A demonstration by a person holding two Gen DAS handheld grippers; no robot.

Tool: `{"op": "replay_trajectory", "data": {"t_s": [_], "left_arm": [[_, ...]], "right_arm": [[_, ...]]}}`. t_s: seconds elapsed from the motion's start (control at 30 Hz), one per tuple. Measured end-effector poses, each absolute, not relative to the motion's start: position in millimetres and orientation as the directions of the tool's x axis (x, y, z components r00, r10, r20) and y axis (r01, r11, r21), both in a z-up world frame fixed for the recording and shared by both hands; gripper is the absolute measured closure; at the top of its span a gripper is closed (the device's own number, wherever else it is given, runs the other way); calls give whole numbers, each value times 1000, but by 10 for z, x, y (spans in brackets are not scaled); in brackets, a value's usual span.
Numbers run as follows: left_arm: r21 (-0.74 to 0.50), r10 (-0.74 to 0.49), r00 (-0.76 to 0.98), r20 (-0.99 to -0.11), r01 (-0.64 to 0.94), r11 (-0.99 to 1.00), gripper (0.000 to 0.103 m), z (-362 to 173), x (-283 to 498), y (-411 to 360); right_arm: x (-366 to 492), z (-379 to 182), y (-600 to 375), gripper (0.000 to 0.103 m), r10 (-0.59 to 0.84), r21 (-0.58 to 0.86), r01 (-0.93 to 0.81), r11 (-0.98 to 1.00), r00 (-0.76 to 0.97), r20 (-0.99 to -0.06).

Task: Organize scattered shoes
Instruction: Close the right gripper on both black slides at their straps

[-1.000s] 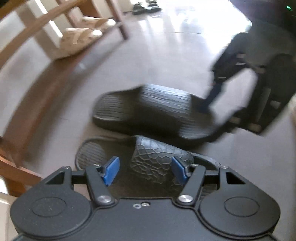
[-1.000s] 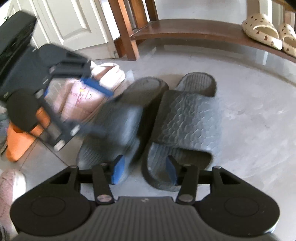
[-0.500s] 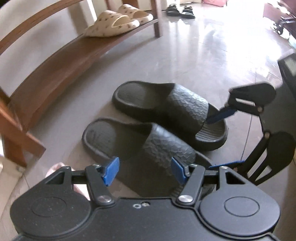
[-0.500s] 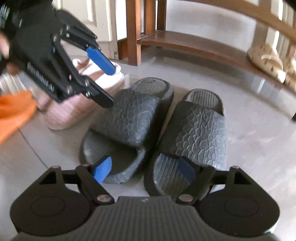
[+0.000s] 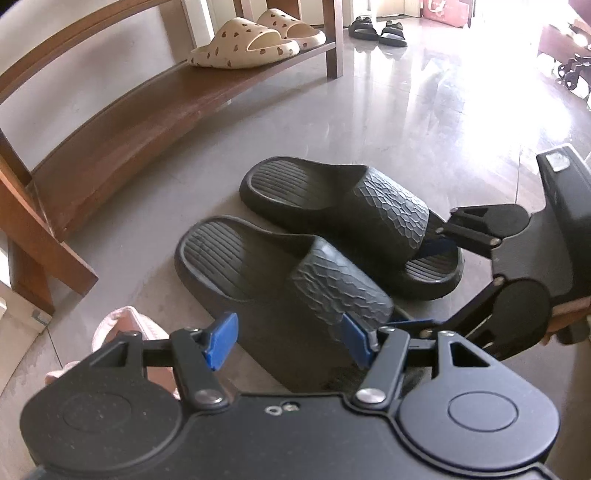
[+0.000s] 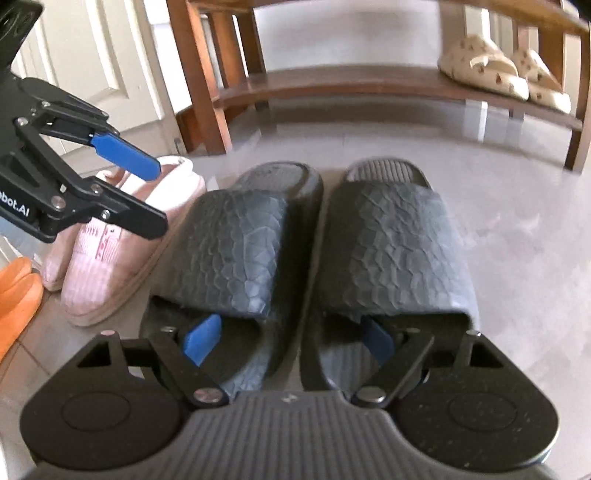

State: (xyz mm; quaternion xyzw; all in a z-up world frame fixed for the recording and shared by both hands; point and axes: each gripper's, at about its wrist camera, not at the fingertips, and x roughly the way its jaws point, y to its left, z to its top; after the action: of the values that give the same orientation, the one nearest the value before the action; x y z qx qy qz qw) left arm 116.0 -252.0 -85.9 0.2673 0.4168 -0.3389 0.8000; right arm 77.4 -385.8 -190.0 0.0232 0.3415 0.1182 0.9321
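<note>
Two black textured slides lie side by side on the grey floor, the near slide (image 5: pixel 280 273) and the far slide (image 5: pixel 351 221). My right gripper (image 6: pixel 290 338) is low at their open toe ends, its jaws opening. One blue finger (image 6: pixel 203 338) sits inside the left slide (image 6: pixel 236 251) and the other inside the right slide (image 6: pixel 391 251), with the slides' inner walls between them. My left gripper (image 5: pixel 288 339) is open and holds nothing. In the right wrist view the left gripper (image 6: pixel 157 199) hangs above a pink slipper, left of the slides.
A wooden shoe rack (image 5: pixel 155 99) holds a beige heart-print pair (image 5: pixel 243 44) on its low shelf. Pink slippers (image 6: pixel 110 258) and an orange shoe (image 6: pixel 14 299) lie left of the black pair. Black sandals (image 5: pixel 376 29) sit far off. A white door (image 6: pixel 96 74) stands behind.
My left gripper let go of the left slide and drew back leftward. My right gripper widened, sank and slid its fingers into the two slides' toe openings. The slides now lie parallel.
</note>
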Motion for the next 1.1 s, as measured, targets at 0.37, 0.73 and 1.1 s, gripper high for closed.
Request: {"op": "replay_trajectory", "data": {"t_s": [0.37,0.73,1.1], "left_arm": [[148,-311,434,-845,750,645,41,-848,1109,-2480],[145,-309,431,-848,749,647,41,-861,1126,-2462],[141,-310,430,-848,746,651,41,-867,1115,-2442]], "right_arm": [[906,-1945,-3855,53,212,134,-165,977,795,-568],[998,-1880,-4092,69,185,140,-128,982,814,-550],[1080,-1982,-3897,33,99,40,-92,995,833,-545]]}}
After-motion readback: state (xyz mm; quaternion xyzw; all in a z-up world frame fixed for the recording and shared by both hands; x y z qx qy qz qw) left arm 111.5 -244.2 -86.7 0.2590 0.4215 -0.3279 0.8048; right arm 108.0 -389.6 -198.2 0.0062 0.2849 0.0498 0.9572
